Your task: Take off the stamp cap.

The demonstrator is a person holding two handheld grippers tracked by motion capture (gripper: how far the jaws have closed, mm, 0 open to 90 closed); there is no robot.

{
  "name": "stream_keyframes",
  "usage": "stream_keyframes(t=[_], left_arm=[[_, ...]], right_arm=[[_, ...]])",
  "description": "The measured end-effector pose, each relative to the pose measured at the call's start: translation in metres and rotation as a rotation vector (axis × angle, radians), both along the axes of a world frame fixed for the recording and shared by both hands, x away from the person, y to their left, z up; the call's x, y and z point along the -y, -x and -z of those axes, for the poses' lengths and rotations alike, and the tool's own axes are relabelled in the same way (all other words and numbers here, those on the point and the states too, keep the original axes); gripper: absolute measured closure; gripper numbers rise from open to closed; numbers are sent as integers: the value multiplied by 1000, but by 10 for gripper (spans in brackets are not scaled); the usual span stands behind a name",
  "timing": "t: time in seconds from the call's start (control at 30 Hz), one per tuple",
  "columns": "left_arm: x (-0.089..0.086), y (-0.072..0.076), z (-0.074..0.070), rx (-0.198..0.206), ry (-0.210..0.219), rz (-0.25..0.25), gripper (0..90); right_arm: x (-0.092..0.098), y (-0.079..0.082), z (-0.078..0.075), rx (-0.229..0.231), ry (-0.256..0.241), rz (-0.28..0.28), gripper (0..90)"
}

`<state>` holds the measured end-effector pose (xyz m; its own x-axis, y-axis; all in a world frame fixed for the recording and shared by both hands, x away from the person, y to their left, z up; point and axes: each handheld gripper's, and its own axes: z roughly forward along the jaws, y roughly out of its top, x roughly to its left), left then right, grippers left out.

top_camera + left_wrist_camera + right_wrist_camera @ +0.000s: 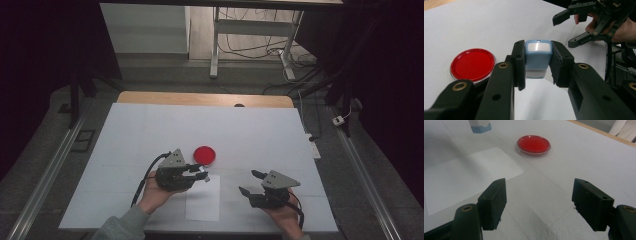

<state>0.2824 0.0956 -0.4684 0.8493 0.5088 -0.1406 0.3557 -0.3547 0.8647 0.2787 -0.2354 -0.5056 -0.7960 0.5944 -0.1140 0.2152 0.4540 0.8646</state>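
My left gripper [201, 174] is shut on a small blue-and-white stamp [537, 58], held just above the upper edge of a white paper sheet [202, 198]. The stamp [480, 126] hangs over the paper's far corner in the right gripper view. A round red ink pad [204, 154] lies on the table just beyond the left gripper, seen as a red ink pad [472, 64] to the left of its jaws and a red ink pad [533, 144] ahead of the right gripper. My right gripper [251, 183] is open and holds nothing, to the right of the paper [466, 175].
The white table top [150, 130] spreads wide around the work; its wooden back edge [205, 99] lies far off. Beyond it are a desk frame [215, 45] and floor cables [295, 60].
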Motion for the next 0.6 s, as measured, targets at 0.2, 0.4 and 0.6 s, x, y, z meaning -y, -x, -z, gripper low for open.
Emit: stream_keyframes(t=[0.2,0.4,0.6], left_arm=[[0,0,0,1,-1,1,672],[1,0,0,2,-2,4,672],[1,0,0,-3,4,9,672]], right_arm=[[-5,1,0,1,0,-18,280],[-9,2,1,-1,4,-25,281],[-16,2,2,-5,6,-45,282]])
